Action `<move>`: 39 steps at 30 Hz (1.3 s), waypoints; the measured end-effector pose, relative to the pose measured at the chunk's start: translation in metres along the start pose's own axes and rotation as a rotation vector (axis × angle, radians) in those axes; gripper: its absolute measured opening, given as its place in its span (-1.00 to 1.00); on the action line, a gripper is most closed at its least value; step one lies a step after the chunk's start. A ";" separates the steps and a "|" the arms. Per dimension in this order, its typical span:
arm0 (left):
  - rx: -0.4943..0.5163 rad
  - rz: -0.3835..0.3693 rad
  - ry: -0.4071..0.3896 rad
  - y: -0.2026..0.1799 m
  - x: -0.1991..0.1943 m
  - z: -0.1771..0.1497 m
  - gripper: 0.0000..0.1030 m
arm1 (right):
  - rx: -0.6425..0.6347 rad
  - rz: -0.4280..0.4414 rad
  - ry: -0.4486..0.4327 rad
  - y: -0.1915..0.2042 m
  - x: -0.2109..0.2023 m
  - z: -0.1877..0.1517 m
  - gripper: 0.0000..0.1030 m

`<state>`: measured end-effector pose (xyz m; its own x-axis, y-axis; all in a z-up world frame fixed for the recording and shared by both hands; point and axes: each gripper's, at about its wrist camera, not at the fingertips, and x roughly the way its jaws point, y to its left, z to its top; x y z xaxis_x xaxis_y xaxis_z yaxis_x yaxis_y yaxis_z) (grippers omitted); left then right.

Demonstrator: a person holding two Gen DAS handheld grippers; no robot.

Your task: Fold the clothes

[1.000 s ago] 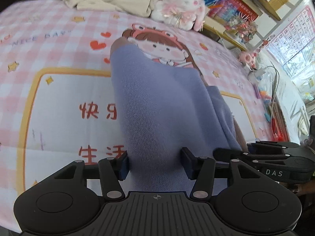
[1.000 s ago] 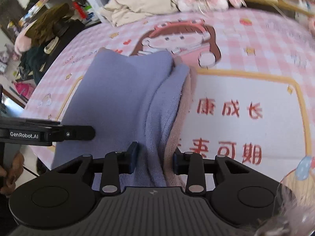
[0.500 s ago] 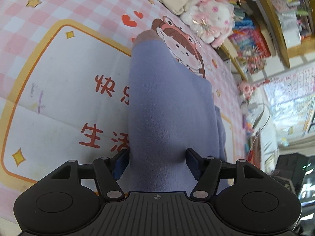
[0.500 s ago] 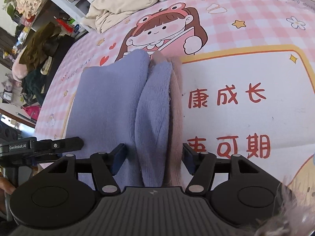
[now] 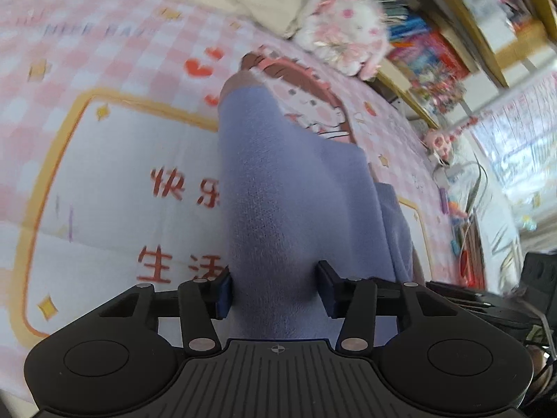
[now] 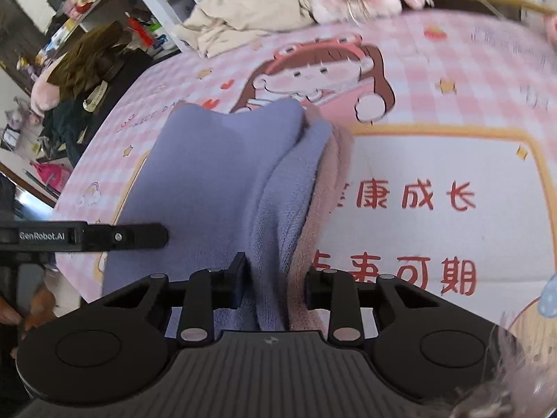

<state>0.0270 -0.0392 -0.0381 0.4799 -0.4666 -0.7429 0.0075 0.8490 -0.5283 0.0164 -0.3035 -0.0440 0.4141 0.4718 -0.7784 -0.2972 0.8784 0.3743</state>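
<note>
Both tongs, left (image 5: pixel 275 291) and right (image 6: pixel 275 287), narrower than before, clenched on the lavender garment (image 5: pixel 278 188).

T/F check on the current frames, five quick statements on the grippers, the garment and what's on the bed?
1. The left gripper has the purple garment between its fingers. True.
2. The right gripper is away from the garment. False: purple and pink layers of it run between the fingers.
3. The garment lies on a plain white sheet. False: the bedspread is pink checked with a cartoon girl and red characters.
4. A beige cloth lies bunched at the far edge of the bed. True.
5. The pink plush toy sits on the purple garment. False: it sits apart, by the bookshelf.
</note>
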 end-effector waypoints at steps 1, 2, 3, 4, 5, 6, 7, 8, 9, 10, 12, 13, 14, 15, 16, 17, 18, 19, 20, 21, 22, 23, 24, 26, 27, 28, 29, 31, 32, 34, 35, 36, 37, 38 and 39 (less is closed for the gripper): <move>0.013 0.000 -0.004 -0.002 -0.002 0.000 -0.09 | -0.008 -0.007 -0.010 0.001 -0.002 0.000 -0.45; 0.024 -0.001 -0.007 -0.004 -0.003 0.001 -0.09 | -0.014 -0.014 -0.018 0.003 -0.004 0.000 -0.45; 0.029 -0.001 -0.010 -0.005 -0.004 0.001 -0.09 | -0.018 -0.020 -0.024 0.004 -0.005 -0.001 -0.45; 0.033 -0.002 -0.012 -0.005 -0.006 0.000 -0.09 | -0.022 -0.025 -0.029 0.006 -0.006 -0.001 -0.45; 0.035 -0.003 -0.012 -0.005 -0.007 0.000 -0.09 | -0.025 -0.030 -0.031 0.007 -0.007 -0.002 -0.45; 0.036 -0.004 -0.011 -0.005 -0.008 -0.001 -0.09 | -0.029 -0.034 -0.034 0.009 -0.008 -0.003 -0.45; 0.032 -0.005 -0.011 -0.004 -0.009 -0.001 -0.09 | -0.036 -0.038 -0.037 0.012 -0.008 -0.003 -0.45; 0.028 -0.007 -0.011 -0.003 -0.009 -0.002 -0.09 | -0.043 -0.042 -0.040 0.014 -0.009 -0.004 -0.45; 0.024 -0.010 -0.011 -0.002 -0.010 -0.003 -0.09 | -0.052 -0.046 -0.043 0.017 -0.009 -0.005 -0.45; 0.019 -0.013 -0.012 0.000 -0.012 -0.003 -0.09 | -0.064 -0.051 -0.048 0.020 -0.010 -0.006 -0.45; 0.011 -0.020 -0.015 0.003 -0.014 -0.003 -0.09 | -0.095 -0.062 -0.063 0.028 -0.012 -0.007 -0.45; 0.009 -0.023 -0.017 0.005 -0.015 -0.004 -0.09 | -0.109 -0.067 -0.070 0.031 -0.012 -0.008 -0.45; 0.007 -0.026 -0.020 0.006 -0.017 -0.004 -0.09 | -0.121 -0.071 -0.076 0.034 -0.013 -0.009 -0.45; 0.010 -0.028 -0.023 0.007 -0.018 -0.004 -0.09 | -0.130 -0.075 -0.082 0.037 -0.014 -0.009 -0.46; 0.015 -0.029 -0.026 0.007 -0.019 -0.004 -0.09 | -0.133 -0.077 -0.085 0.040 -0.014 -0.010 -0.46; 0.019 -0.031 -0.027 0.008 -0.020 -0.004 -0.09 | -0.130 -0.078 -0.088 0.041 -0.014 -0.010 -0.46; 0.022 -0.033 -0.027 0.009 -0.021 -0.004 -0.09 | -0.126 -0.078 -0.090 0.042 -0.014 -0.011 -0.46; 0.026 -0.035 -0.028 0.010 -0.022 -0.004 -0.09 | -0.119 -0.078 -0.092 0.042 -0.013 -0.012 -0.46; 0.025 -0.037 -0.027 0.012 -0.023 -0.005 -0.09 | -0.115 -0.078 -0.093 0.043 -0.013 -0.013 -0.46; 0.024 -0.039 -0.026 0.013 -0.024 -0.005 -0.09 | -0.110 -0.079 -0.094 0.045 -0.013 -0.013 -0.46; 0.022 -0.042 -0.025 0.015 -0.025 -0.005 -0.09 | -0.108 -0.080 -0.094 0.047 -0.013 -0.014 -0.46; 0.021 -0.044 -0.023 0.016 -0.025 -0.006 -0.09 | -0.107 -0.082 -0.093 0.049 -0.012 -0.015 -0.46; 0.021 -0.045 -0.022 0.018 -0.026 -0.006 -0.09 | -0.106 -0.084 -0.093 0.051 -0.011 -0.016 -0.46; 0.019 -0.050 -0.020 0.021 -0.028 -0.007 -0.09 | -0.101 -0.087 -0.092 0.054 -0.010 -0.017 -0.45; 0.017 -0.053 -0.019 0.023 -0.029 -0.008 -0.09 | -0.099 -0.089 -0.091 0.056 -0.010 -0.018 -0.45; 0.016 -0.055 -0.019 0.025 -0.029 -0.008 -0.09 | -0.096 -0.091 -0.090 0.057 -0.009 -0.018 -0.45; 0.014 -0.058 -0.018 0.027 -0.030 -0.008 -0.09 | -0.094 -0.093 -0.088 0.059 -0.009 -0.019 -0.45; 0.011 -0.064 -0.016 0.030 -0.032 -0.009 -0.09 | -0.097 -0.099 -0.086 0.063 -0.008 -0.020 -0.45; 0.009 -0.067 -0.016 0.032 -0.032 -0.010 -0.09 | -0.099 -0.102 -0.084 0.065 -0.007 -0.021 -0.45; 0.003 -0.074 -0.015 0.035 -0.034 -0.010 -0.09 | -0.104 -0.108 -0.081 0.069 -0.006 -0.022 -0.45; 0.001 -0.077 -0.015 0.037 -0.034 -0.011 -0.09 | -0.106 -0.110 -0.080 0.070 -0.005 -0.022 -0.45; 0.000 -0.079 -0.015 0.039 -0.035 -0.011 -0.09 | -0.107 -0.112 -0.079 0.072 -0.004 -0.023 -0.45; -0.001 -0.080 -0.016 0.041 -0.036 -0.012 -0.09 | -0.109 -0.112 -0.078 0.074 -0.003 -0.022 -0.45; -0.002 -0.081 -0.017 0.041 -0.037 -0.012 -0.09 | -0.110 -0.113 -0.077 0.075 -0.002 -0.022 -0.45; -0.005 -0.083 -0.019 0.043 -0.038 -0.012 -0.09 | -0.112 -0.114 -0.076 0.077 -0.002 -0.022 -0.45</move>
<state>-0.0015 0.0120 -0.0371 0.4944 -0.5304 -0.6887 0.0432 0.8063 -0.5900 -0.0261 -0.2384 -0.0250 0.5130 0.3778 -0.7708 -0.3368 0.9145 0.2241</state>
